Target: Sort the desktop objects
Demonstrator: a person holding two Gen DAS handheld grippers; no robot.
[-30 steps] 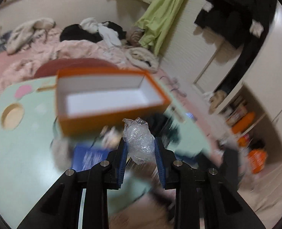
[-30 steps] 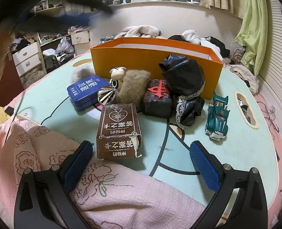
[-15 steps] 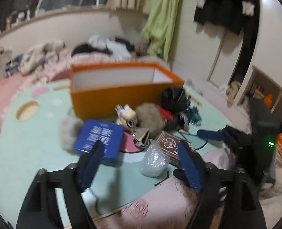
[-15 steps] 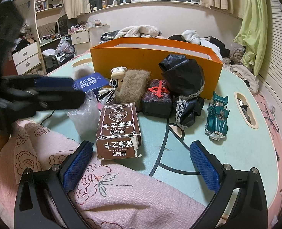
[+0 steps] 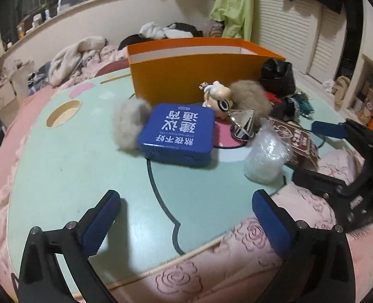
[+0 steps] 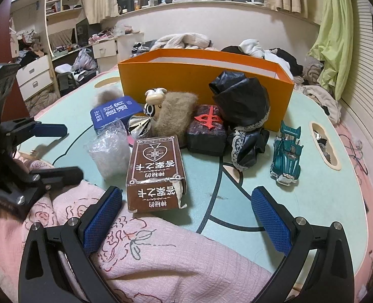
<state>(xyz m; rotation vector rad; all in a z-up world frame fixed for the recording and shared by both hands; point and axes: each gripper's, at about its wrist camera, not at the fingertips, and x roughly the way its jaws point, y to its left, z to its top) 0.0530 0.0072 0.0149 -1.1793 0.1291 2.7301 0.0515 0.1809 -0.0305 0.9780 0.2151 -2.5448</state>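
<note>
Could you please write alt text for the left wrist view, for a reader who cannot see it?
The left hand-held gripper has nothing between its opening jaws above a mint-green table. Ahead lie a blue tin, a crumpled clear plastic bag and fluffy toys before an orange box. The right hand-held gripper enters at right.

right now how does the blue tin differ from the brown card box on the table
The blue tin is wider and squarer with rounded corners; the brown card box is a narrower, straight-edged oblong. The blue tin carries large white characters only; the brown card box adds a spade emblem above its characters. The blue tin looks intact, while the brown card box has a torn wrapper at its near end. Both lie flat on the table, outside the orange box.
</note>
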